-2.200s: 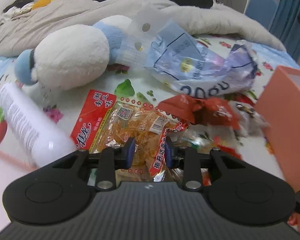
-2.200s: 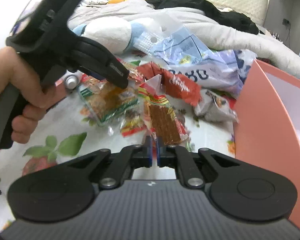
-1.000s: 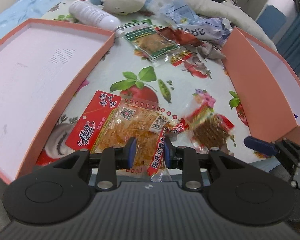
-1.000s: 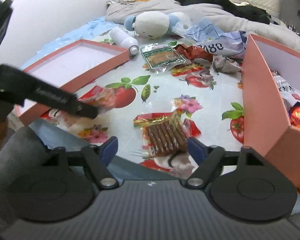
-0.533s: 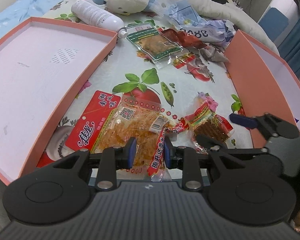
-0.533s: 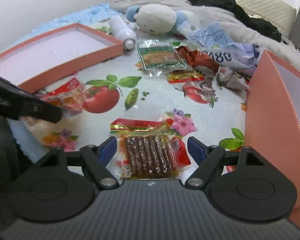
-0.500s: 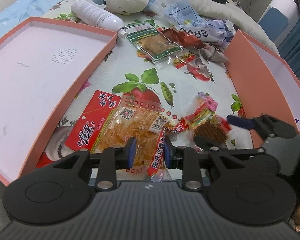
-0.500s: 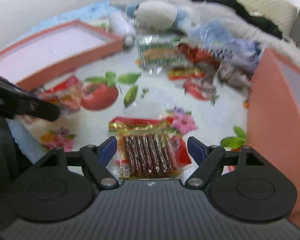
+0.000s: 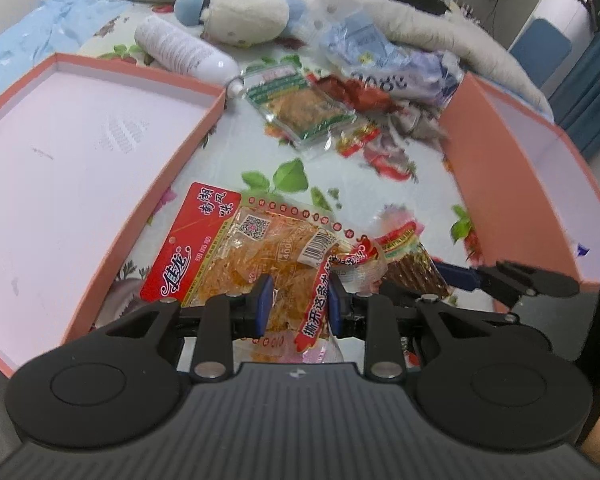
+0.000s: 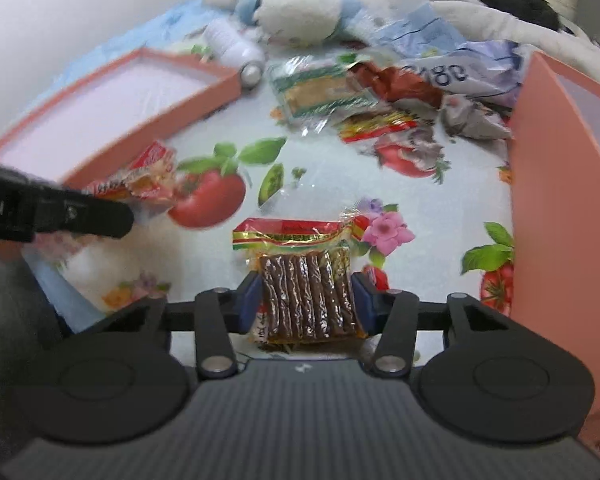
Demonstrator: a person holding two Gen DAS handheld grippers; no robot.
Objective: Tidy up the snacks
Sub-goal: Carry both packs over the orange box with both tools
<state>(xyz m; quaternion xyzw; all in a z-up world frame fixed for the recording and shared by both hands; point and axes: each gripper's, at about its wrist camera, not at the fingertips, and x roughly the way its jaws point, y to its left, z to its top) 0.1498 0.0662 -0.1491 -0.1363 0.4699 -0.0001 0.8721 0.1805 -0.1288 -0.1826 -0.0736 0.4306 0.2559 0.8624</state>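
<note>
The left gripper [image 9: 296,303] pinches a crinkly red and clear bag of yellow snack shreds [image 9: 256,252], held near the long edge of the flat orange box lid [image 9: 188,152] on the flowery bed sheet [image 10: 331,184]. The right gripper [image 10: 305,300] is closing its fingers around a clear pack of brown sticks [image 10: 305,292], which lies on the sheet beside the tall orange box [image 10: 547,200].
</note>
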